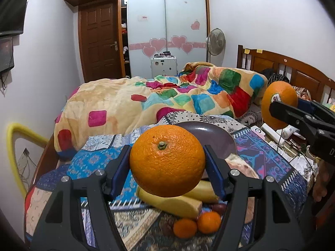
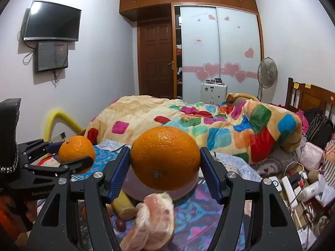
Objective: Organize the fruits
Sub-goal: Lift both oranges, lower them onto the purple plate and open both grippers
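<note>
My left gripper is shut on a large orange, held above the patterned cloth. My right gripper is shut on a second large orange, held over the purple-brown plate. That plate lies just beyond the left orange. Each gripper and its orange shows in the other view: the right one at far right, the left one at left. Below lie two bananas, two small tangerines and a peeled pomelo piece.
The fruit lies on a patterned cloth over a table at the bed's side. A colourful blanket covers the bed behind. Cables, a power strip and clutter lie to the right. A yellow padded rail stands at left.
</note>
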`<control>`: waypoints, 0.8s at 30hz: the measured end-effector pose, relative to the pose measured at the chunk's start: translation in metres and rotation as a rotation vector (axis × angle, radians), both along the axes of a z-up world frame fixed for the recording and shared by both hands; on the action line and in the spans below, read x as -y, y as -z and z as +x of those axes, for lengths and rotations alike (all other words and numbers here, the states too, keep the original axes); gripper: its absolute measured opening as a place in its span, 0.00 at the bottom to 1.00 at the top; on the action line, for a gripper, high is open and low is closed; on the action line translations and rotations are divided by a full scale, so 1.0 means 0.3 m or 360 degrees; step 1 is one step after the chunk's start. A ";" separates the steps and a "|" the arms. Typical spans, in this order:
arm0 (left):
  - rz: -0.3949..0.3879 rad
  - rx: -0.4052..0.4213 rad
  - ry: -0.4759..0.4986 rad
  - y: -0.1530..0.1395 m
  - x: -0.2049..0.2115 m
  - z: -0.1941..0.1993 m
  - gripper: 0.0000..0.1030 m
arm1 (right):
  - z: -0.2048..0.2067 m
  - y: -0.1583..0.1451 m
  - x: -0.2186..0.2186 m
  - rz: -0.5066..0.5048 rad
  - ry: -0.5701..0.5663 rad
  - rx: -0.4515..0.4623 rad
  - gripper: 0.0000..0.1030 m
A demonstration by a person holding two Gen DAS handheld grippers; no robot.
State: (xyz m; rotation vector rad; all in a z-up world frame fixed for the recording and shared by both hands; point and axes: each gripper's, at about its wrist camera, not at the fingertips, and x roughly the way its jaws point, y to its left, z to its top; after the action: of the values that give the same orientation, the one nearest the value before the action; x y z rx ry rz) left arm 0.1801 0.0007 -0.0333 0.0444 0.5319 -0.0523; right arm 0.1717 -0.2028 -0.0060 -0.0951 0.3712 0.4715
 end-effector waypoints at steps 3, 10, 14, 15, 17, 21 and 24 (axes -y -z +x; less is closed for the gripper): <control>0.0002 -0.0023 0.0004 0.007 0.012 0.043 0.65 | 0.051 0.010 0.000 -0.0005 0.0012 -0.0018 0.61; 0.0004 -0.0080 0.0005 0.026 0.015 0.154 0.65 | 0.173 0.050 -0.008 -0.0029 0.0014 -0.0110 0.61; 0.0059 -0.0113 -0.0009 0.043 0.018 0.224 0.65 | 0.249 0.088 -0.016 -0.0046 0.0002 -0.0219 0.61; 0.0070 -0.0126 -0.0011 0.048 0.021 0.238 0.65 | 0.265 0.100 -0.019 -0.0058 0.0004 -0.0243 0.61; 0.0079 -0.0164 -0.0012 0.064 0.020 0.275 0.65 | 0.293 0.121 -0.022 -0.0084 0.0007 -0.0278 0.61; 0.0055 -0.0253 0.0004 0.094 0.018 0.346 0.65 | 0.349 0.158 -0.031 -0.0122 0.0007 -0.0366 0.61; 0.0073 -0.0304 0.0019 0.116 0.029 0.398 0.65 | 0.385 0.173 -0.042 -0.0156 -0.0002 -0.0425 0.61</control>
State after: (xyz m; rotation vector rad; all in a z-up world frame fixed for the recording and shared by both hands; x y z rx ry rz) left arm 0.2994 -0.0080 -0.0679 0.0882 0.7240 -0.0566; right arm 0.2873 -0.1902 -0.0579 -0.1280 0.6562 0.4681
